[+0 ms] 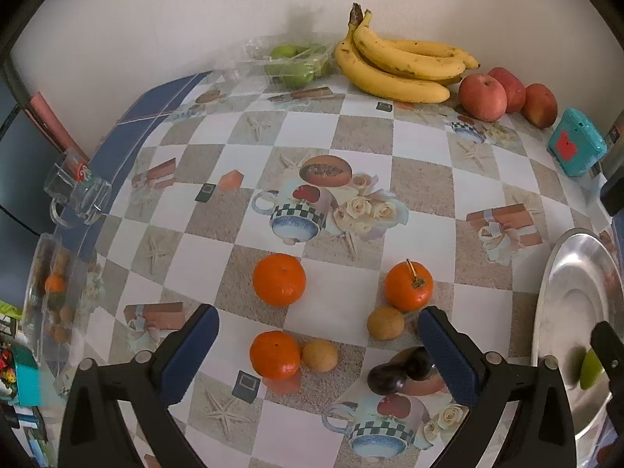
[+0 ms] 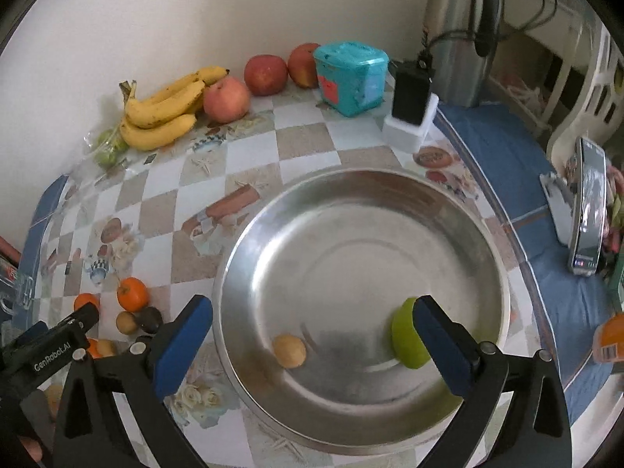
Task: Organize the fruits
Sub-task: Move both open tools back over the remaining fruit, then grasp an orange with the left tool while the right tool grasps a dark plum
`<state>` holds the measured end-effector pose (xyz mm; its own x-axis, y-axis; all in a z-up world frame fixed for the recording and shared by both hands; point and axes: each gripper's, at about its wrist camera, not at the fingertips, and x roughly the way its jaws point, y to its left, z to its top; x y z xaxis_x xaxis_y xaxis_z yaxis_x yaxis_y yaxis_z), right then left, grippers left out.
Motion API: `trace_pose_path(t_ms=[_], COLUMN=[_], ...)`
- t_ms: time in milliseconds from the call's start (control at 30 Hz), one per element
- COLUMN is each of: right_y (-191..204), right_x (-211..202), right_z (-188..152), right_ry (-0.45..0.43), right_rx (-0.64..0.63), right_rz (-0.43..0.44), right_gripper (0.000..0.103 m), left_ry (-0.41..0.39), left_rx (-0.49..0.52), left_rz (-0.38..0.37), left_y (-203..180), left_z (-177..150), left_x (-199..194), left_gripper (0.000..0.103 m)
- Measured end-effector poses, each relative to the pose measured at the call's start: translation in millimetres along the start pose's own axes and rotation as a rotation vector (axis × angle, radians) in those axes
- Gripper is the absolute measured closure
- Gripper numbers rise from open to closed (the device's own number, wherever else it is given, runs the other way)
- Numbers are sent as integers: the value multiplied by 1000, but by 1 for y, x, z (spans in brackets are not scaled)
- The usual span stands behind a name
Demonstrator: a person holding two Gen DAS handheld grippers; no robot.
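oranges, three round ones (image 1: 279, 279), lie loose on the checkered tablecloth (image 1: 421, 148) beneath the wide-open, empty left gripper (image 1: 319, 347); right gripper (image 2: 314, 335), also spread empty, hovers over the shiny steel bowl (image 2: 390, 195) holding a green lime (image 2: 405, 335).

Right gripper (image 2: 312, 335) over the steel bowl (image 2: 390, 195)

Its blue-padded jaws stand wide apart — nothing between them. In the bowl lie a green fruit (image 2: 405, 339), just beside the right pad, and a small yellow-brown fruit (image 2: 289, 351). Bananas (image 2: 163, 111) and red apples (image 2: 249, 82) line the wall.
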<state>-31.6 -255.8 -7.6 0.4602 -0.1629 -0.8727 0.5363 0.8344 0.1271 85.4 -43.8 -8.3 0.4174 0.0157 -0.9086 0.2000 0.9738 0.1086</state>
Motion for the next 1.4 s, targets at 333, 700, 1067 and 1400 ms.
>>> trace_pose_path(t_ms=[333, 700, 1067, 1400], right_y=[28, 57, 111, 115], right_x=[3, 13, 18, 39], right_z=[-10, -18, -31, -33], right_ry=[-39, -17, 71, 149], right_rx=[-74, -126, -209, -148], right_rz=[11, 37, 239, 278], right_gripper=[1, 1, 2, 34], left_ry=[5, 18, 83, 175], left_rx=[-42, -130, -248, -311], left_rz=[-34, 17, -34, -204], left_y=[17, 69, 118, 106], left_z=[4, 11, 10, -1], left_x=[-1, 7, 26, 41], left_gripper=[0, 0, 0, 3])
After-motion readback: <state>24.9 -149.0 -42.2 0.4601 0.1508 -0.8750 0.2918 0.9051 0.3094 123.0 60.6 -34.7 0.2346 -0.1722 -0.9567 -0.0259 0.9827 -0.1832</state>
